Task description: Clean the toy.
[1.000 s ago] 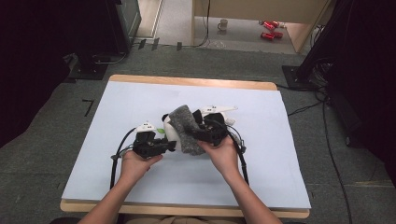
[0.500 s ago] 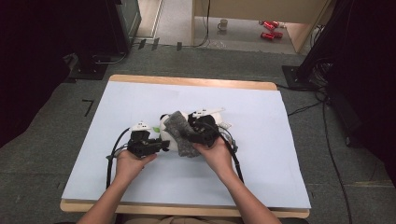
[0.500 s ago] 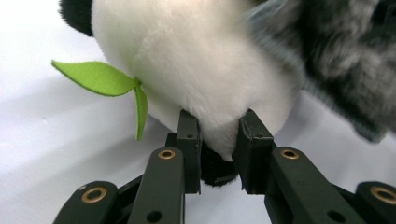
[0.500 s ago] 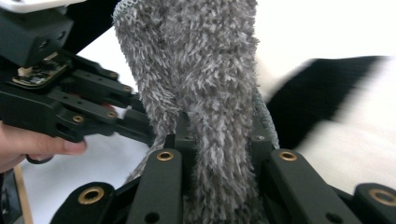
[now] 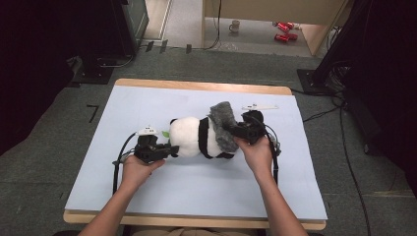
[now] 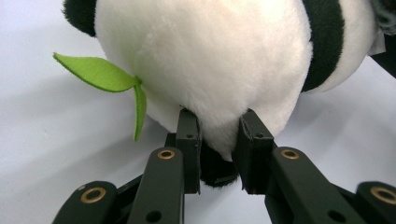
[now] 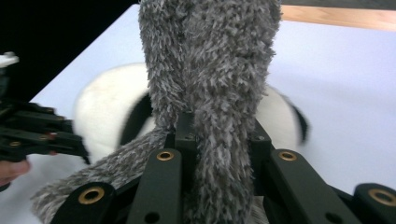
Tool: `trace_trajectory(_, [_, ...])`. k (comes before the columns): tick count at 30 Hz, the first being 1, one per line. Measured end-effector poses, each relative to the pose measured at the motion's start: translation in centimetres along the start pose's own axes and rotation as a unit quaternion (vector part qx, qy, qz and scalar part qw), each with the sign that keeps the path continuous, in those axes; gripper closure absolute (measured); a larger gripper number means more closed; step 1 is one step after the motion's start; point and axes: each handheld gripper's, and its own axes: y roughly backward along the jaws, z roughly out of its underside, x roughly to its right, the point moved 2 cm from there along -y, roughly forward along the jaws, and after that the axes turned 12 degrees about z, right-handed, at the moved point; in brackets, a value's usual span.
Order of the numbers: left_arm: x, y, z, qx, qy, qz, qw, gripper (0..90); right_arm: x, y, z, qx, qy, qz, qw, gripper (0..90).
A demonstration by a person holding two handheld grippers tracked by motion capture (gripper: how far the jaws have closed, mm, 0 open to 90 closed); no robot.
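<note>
A black and white plush panda point(image 5: 194, 137) lies on its side in the middle of the light blue mat point(image 5: 147, 196). A green felt leaf point(image 6: 100, 74) sticks out of it. My left gripper point(image 5: 169, 149) is shut on the panda's white plush point(image 6: 210, 70), which bulges between the two jaws. A shaggy grey cloth point(image 5: 222, 125) drapes over the panda's right end. My right gripper point(image 5: 231, 130) is shut on this grey cloth point(image 7: 210, 70), and a fold of it rises between the jaws. In the right gripper view, my left gripper point(image 7: 70, 140) shows at the left edge.
The mat lies on a wooden table point(image 5: 196, 86) with dark carpet around it. A mug point(image 5: 235, 24) and red cans point(image 5: 282, 30) stand on the floor far behind. Black stands point(image 5: 105, 73) flank the table's far corners.
My right gripper has pulled the grey cloth to the right, and the panda's white body has come out from under it. The left gripper has stayed at the panda's left end.
</note>
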Motion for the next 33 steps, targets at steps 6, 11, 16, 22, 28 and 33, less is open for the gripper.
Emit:
trace_trajectory(6, [-0.1, -0.2, -0.4, -0.001, 0.0, 0.008, 1.0, 73.3, 1.7, 0.2, 0.7, 0.0, -0.018, 0.011, 0.9998, 73.2])
trace_trajectory(11, [-0.4, -0.2, -0.5, -0.003, 0.005, 0.013, 0.9999, 72.8, 3.6, 0.1, 1.5, -0.009, -0.031, 0.044, 0.9985, 75.0])
trace_trajectory(16, [-0.4, -0.2, -0.5, -0.009, 0.002, 0.013, 0.9999, 72.0, 4.6, -1.1, 3.0, -0.043, -0.04, 0.072, 0.9956, 76.2])
trace_trajectory(22, [-0.5, -0.2, -0.4, -0.012, 0.002, 0.012, 0.9998, 71.4, 5.3, -2.5, 4.1, -0.09, -0.034, 0.086, 0.9917, 76.1])
trace_trajectory(28, [-0.5, -0.3, -0.4, -0.006, -0.002, 0.017, 0.9998, 69.7, 6.2, -1.1, 3.2, -0.065, -0.049, 0.083, 0.9932, 76.6])
trace_trajectory(33, [-0.4, -0.4, -0.3, -0.008, -0.006, 0.016, 0.9998, 69.1, 6.8, 0.7, 2.2, -0.037, -0.06, 0.072, 0.995, 76.5])
